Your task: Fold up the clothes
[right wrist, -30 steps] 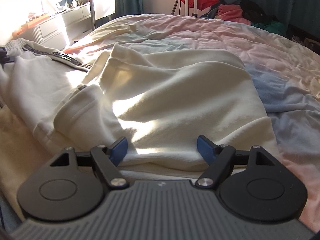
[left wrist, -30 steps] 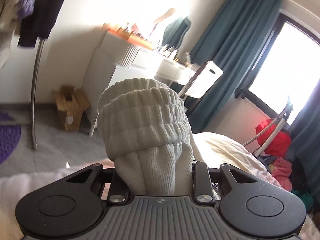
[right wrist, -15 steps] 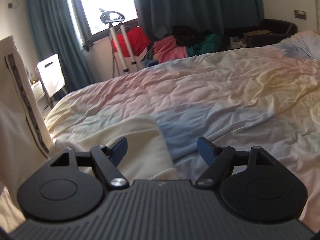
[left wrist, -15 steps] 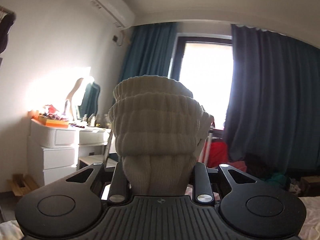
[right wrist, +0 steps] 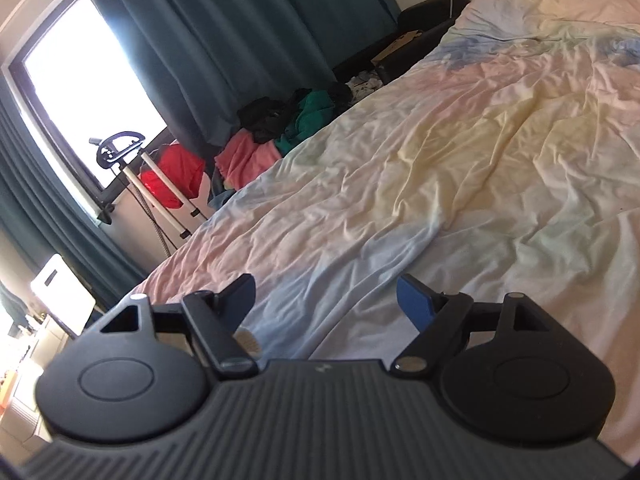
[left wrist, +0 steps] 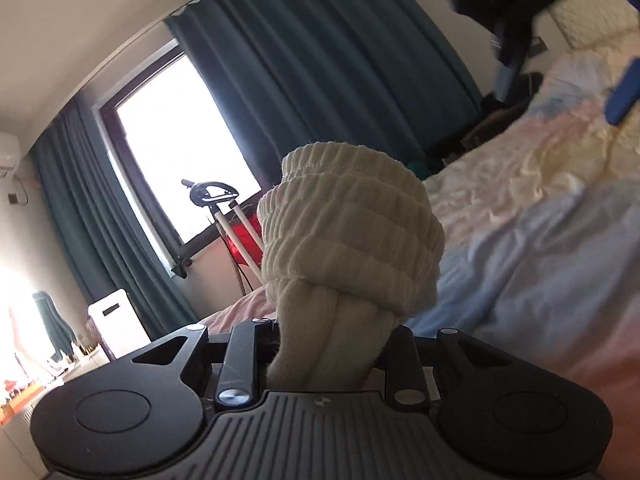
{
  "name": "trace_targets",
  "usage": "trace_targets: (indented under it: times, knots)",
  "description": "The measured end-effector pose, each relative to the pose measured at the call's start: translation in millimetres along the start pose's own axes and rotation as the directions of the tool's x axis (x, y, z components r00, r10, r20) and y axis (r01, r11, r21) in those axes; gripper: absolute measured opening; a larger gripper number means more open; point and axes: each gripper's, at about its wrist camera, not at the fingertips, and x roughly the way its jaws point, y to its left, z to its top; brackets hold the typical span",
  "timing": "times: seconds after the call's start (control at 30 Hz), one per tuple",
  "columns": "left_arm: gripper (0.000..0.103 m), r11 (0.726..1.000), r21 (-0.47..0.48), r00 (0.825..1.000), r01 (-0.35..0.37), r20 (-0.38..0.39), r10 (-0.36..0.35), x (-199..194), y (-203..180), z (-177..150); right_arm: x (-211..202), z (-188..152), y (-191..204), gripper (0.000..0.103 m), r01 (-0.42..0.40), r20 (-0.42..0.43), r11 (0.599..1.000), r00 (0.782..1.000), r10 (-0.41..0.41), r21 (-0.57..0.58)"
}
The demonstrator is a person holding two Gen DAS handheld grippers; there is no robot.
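The left gripper [left wrist: 332,344] pinches a rolled cream garment cuff [left wrist: 348,240], held up in the air over the bed [left wrist: 540,248]. The right gripper [right wrist: 326,300] has its blue fingers [right wrist: 414,302] spread wide with nothing between them. It hangs over bare, wrinkled bedsheet [right wrist: 460,168], near the bed's edge. A second ago cream clothes lay under it; now they are gone from its view.

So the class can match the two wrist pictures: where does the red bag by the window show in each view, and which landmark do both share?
Left wrist view: the red bag sits left of centre, partly hidden behind the rolled cream garment held in the left claw.
Right wrist view: the red bag is at left, below the window, beyond the open right claw.
Shared landmark: the white-poled stand.
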Motion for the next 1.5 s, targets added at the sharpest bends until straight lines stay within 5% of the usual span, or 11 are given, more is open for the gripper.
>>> trace_targets:
  times: [0.1, 0.23, 0.43, 0.53, 0.73, 1.03, 1.37, 1.43, 1.5]
  knots:
    - [0.038, 0.999, 0.011, 0.999, 0.03, -0.025, -0.03, 10.8, 3.8, 1.5, 2.2, -2.2, 5.6, 0.081, -0.052, -0.007, 0.999, 0.999, 0.052, -0.009]
    - [0.069, 0.993, 0.057, 0.989, 0.101, -0.11, -0.094, 22.1, 8.4, 1.7, 2.3, -4.3, 11.2, 0.081, -0.1, -0.004, 0.995, 0.995, 0.1, -0.003]
    - [0.098, 0.974, 0.08, 0.967, 0.211, -0.166, -0.195, -29.4, 61.2, -29.0, 0.0, -10.8, 19.1, 0.081, -0.157, -0.012, 0.987, 0.987, 0.157, -0.009]
    - [0.1, 0.958, 0.119, 0.957, 0.262, -0.16, -0.242, -62.2, 81.9, -38.8, 0.4, -16.3, 23.8, 0.081, -0.191, -0.035, 0.982, 0.981, 0.191, -0.007]
    - [0.103, 0.973, 0.158, 0.982, 0.169, -0.113, -0.152, -95.8, 134.3, -90.0, -0.3, -32.2, 36.1, 0.081, -0.261, -0.124, 0.962, 0.955, 0.27, 0.081]
    - [0.102, 0.999, -0.036, 0.949, -0.008, -0.316, -0.004, -55.0, 195.2, -119.3, -18.7, -55.3, 46.3, 0.082, -0.21, -0.235, 0.96, 0.939, 0.251, 0.185]
    - [0.101, 0.992, -0.119, 0.946, -0.043, -0.325, 0.002, -63.5, 204.2, -103.6, 6.8, -91.1, 50.7, 0.083, -0.251, -0.432, 0.92, 0.825, 0.365, 0.3]
    - [0.098, 0.989, -0.145, 0.946, -0.04, -0.324, -0.009, -83.4, 194.3, -103.2, 14.9, -94.5, 49.4, 0.082, -0.234, -0.42, 0.925, 0.838, 0.348, 0.299]
    - [0.092, 0.985, -0.168, 0.947, -0.026, -0.321, -0.03, -90.7, 190.9, -104.3, 20.2, -92.6, 51.5, 0.075, -0.209, -0.378, 0.946, 0.879, 0.293, 0.246]
